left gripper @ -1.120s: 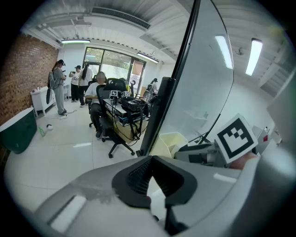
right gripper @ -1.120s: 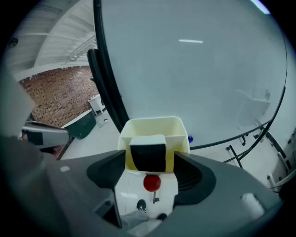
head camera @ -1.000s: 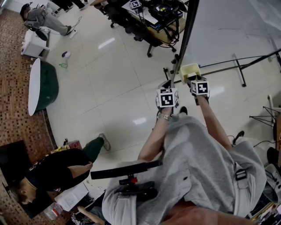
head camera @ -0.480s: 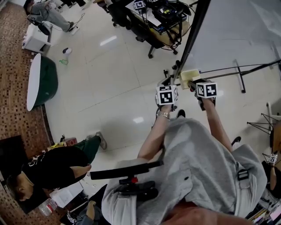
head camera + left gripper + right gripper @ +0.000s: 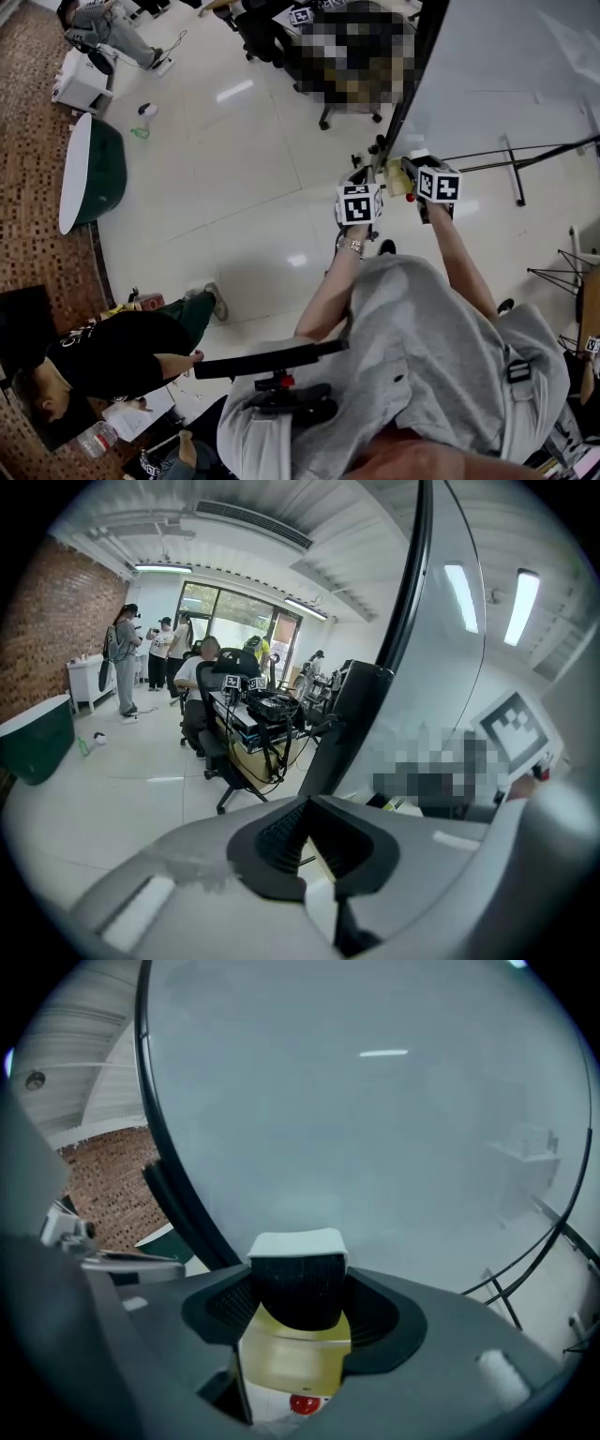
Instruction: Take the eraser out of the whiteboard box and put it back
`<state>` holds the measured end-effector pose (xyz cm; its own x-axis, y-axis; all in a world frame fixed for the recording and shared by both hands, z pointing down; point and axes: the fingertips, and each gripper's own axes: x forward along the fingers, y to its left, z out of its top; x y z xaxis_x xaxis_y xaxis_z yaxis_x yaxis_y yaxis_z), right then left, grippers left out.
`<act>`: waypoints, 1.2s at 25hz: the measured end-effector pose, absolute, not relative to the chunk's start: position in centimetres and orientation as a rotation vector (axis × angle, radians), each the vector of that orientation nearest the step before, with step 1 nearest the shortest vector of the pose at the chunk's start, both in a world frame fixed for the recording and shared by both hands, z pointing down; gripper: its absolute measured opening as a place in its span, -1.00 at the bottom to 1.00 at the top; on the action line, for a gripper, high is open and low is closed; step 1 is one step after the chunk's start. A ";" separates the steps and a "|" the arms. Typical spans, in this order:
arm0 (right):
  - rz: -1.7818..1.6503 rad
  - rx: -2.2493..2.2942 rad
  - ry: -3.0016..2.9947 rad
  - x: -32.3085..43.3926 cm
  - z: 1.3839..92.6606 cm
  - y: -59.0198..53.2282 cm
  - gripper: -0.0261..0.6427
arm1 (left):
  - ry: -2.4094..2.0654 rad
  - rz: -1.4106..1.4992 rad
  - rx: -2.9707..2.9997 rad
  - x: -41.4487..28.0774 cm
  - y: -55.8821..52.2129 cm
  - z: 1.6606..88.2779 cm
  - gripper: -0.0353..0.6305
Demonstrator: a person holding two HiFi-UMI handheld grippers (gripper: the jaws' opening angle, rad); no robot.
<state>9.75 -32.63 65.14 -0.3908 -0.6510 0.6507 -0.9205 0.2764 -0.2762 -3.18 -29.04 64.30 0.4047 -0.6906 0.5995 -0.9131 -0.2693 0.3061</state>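
The eraser (image 5: pixel 296 1340) has a yellow body, a red spot and a black felt face. It stands between the jaws of my right gripper (image 5: pixel 298 1302), whose pads press its sides. In the head view the eraser (image 5: pixel 402 181) is held up at the lower edge of the whiteboard (image 5: pixel 497 66), in front of the right gripper (image 5: pixel 403 174). A pale corner just above the marker cube may be the whiteboard box (image 5: pixel 418 157); most of it is hidden. My left gripper (image 5: pixel 362 176) hangs beside the board's black frame. Its jaws (image 5: pixel 314 847) meet with nothing between them.
The whiteboard's stand legs (image 5: pixel 511 155) spread over the floor to the right. Office chairs and a desk (image 5: pixel 244 714) stand behind the board's edge. A round green tub (image 5: pixel 94 173) sits far left. A person in black (image 5: pixel 122 356) crouches at the lower left.
My right gripper has risen with the eraser in it, up along the whiteboard's edge. The pale box that showed past it is now mostly covered. The left gripper has drifted slightly.
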 end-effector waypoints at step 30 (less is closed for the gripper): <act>0.833 1.300 -2.275 8.8 64.5 -18.1 -0.91 | -1.436 0.471 2.067 2.6 -17.4 64.0 -0.88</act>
